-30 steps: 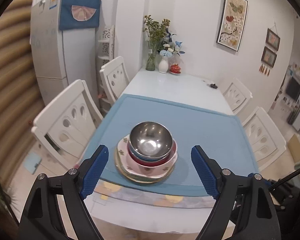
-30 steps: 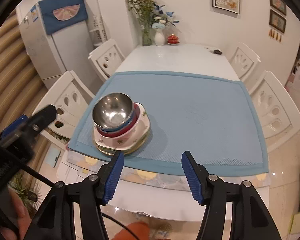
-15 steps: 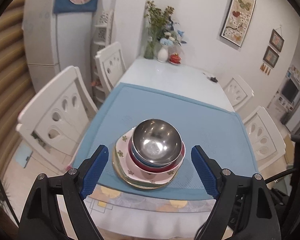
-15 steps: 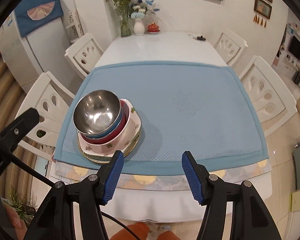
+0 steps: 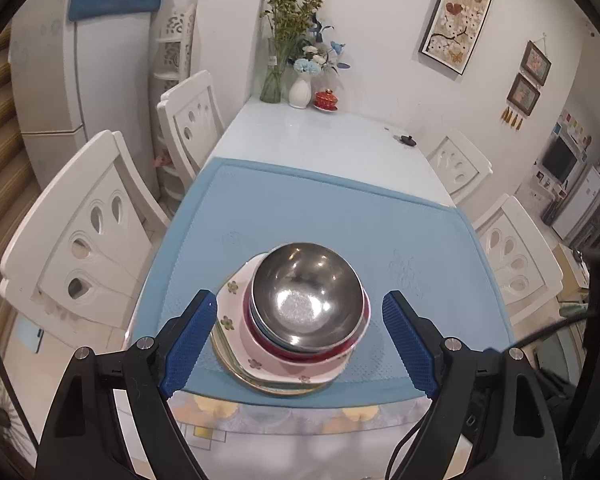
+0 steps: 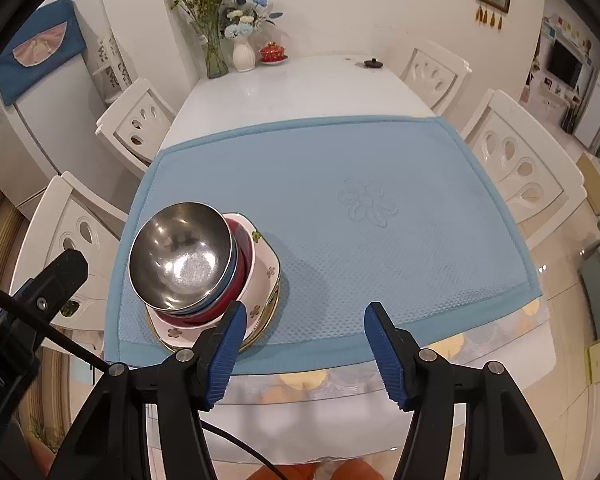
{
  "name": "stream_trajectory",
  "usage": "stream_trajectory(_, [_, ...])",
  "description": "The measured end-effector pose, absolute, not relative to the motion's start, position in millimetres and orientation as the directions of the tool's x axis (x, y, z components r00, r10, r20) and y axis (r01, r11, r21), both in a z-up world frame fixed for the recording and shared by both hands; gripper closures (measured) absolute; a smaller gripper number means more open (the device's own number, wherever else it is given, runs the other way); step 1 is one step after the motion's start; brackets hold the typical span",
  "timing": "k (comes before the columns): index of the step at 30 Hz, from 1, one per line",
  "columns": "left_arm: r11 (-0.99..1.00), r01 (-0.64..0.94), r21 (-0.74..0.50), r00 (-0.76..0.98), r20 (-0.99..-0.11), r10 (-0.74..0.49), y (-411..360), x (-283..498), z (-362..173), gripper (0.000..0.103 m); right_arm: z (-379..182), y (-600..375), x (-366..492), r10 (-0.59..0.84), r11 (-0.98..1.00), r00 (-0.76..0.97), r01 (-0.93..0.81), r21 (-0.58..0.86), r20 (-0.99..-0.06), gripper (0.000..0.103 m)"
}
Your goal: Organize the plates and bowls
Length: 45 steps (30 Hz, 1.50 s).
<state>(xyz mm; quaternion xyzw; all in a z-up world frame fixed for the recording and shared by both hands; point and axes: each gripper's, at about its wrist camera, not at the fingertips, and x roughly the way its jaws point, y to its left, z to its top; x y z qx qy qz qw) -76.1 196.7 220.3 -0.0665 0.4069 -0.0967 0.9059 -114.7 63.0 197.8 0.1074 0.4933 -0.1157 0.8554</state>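
Steel bowl (image 5: pixel 306 300) shiny, round, floral plate (image 5: pixel 260 356) glazed, mat (image 5: pixel 340 216) dimpled

We're in a home dining room: a long white table (image 6: pixel 284 92) with a blue mat (image 6: pixel 380 168) on its near half, white carved chairs (image 5: pixel 80 240) along both its sides. At the table's far end stand flower vases (image 5: pixel 300 90) against the wall, framed pictures (image 5: pixel 458 16) hang above, and a fridge (image 5: pixel 48 72) stands beyond the left chairs.
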Motion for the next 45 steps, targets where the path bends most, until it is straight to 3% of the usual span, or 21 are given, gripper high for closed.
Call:
stream_trajectory(4, [0.977,0.135,-0.168,0.642,-0.736,-0.215,192.5,-71.2,217.4,0.019,187.0,59.6,-108.4,-0.078,0.941,0.460,0.328,0.088,-0.884,0.044])
stream_trajectory(8, [0.989,0.136,-0.063,0.667,-0.732,-0.138,187.0,-68.6,220.4,0.019,188.2,51.5,-107.7,-0.055,0.926,0.478,0.354,0.135,-0.877,0.044])
stream_trajectory(13, [0.991,0.117,0.064,0.706,-0.707,-0.038,189.4,-63.7,226.8,0.017,201.3,56.4,-109.8,-0.128,0.933,0.515,0.352,0.073,-0.847,0.043])
stream_trajectory(18, [0.996,0.086,0.015,0.687,-0.725,-0.049,202.7,-60.5,230.7,0.017,203.2,69.7,-108.3,-0.140,0.946,0.516,0.323,0.041,-0.845,0.043])
stream_trajectory(23, [0.995,0.098,-0.026,0.646,-0.759,-0.083,207.3,-64.0,226.0,0.017,205.0,80.6,-112.1,-0.082,0.948,0.540,0.303,0.102,-0.838,0.043])
stream_trajectory(28, [0.995,0.098,-0.007,0.635,-0.769,-0.068,208.8,-66.7,219.5,0.017,200.5,100.1,-110.4,-0.125,0.959,0.515,0.283,0.030,-0.848,0.043])
stream_trajectory(37, [0.995,0.073,0.060,0.637,-0.771,-0.001,214.8,-61.3,213.7,0.017,188.5,108.4,-107.8,-0.114,0.954,0.482,0.299,0.040,-0.868,0.043])
stream_trajectory(45, [0.993,0.107,0.050,0.633,-0.774,-0.029,213.5,-60.3,211.7,0.017,181.3,110.0,-106.2,-0.119,0.946,0.458,0.321,0.038,-0.881,0.043])
